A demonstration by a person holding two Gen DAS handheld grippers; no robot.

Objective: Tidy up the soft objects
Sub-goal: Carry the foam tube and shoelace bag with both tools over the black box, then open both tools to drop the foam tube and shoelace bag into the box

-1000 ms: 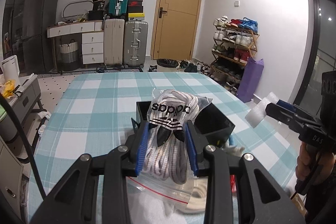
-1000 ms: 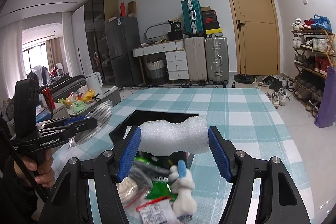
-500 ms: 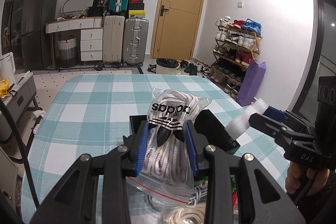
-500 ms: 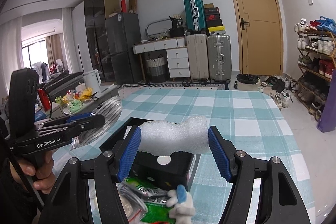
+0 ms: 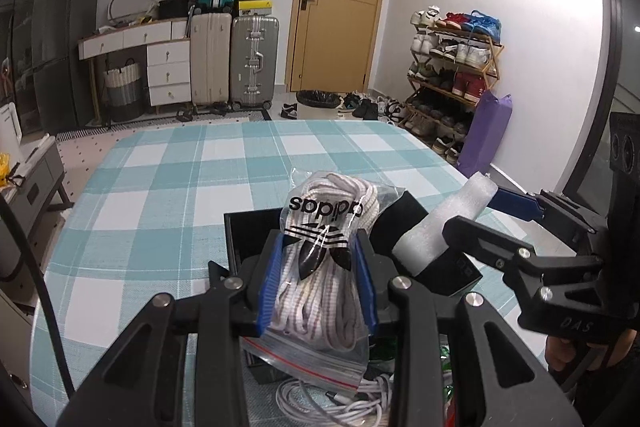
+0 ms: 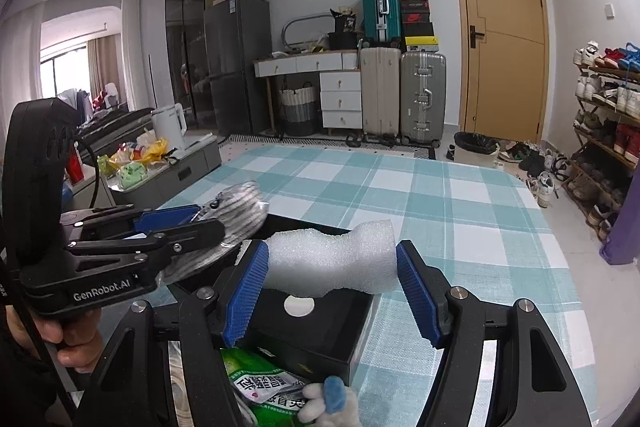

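Note:
My left gripper is shut on a clear zip bag of white shoelaces and holds it above a black open box on the checked tablecloth. It also shows in the right wrist view with the bag. My right gripper is shut on a white foam piece over the same box. In the left wrist view the foam hangs over the box's right side.
Below the grippers lie a white cable coil, a green packet and a white and blue plush toy. The teal checked table stretches ahead. Suitcases, drawers, a door and a shoe rack stand behind.
Both grippers have risen and moved forward over the black box. The right gripper with the foam has come closer to the left one, and the loose items have dropped lower in view.

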